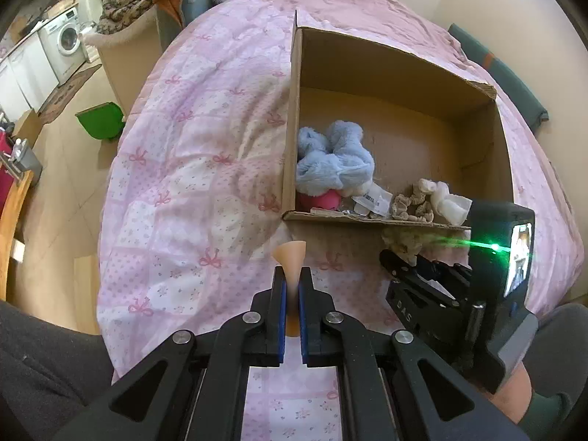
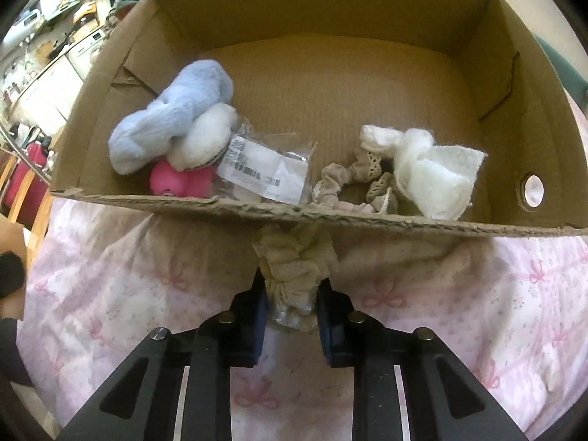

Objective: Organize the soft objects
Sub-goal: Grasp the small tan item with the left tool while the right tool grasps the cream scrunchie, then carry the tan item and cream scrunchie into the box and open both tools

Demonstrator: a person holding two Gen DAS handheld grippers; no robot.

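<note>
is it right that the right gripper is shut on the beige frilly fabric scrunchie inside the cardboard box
Not quite. The right gripper is shut on the beige frilly fabric scrunchie, but outside the cardboard box, just in front of its near wall, as the right wrist view shows.

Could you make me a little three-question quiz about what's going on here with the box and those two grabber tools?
1. True or false: the beige scrunchie in the right gripper is already inside the cardboard box.
2. What does the left gripper hold?
3. Which lies leftmost in the box: (a) blue plush, (b) white cloth, (c) plastic packet?

Key: 1 false, it is outside the near wall. 2 a peach funnel-shaped piece. 3 a.
</note>
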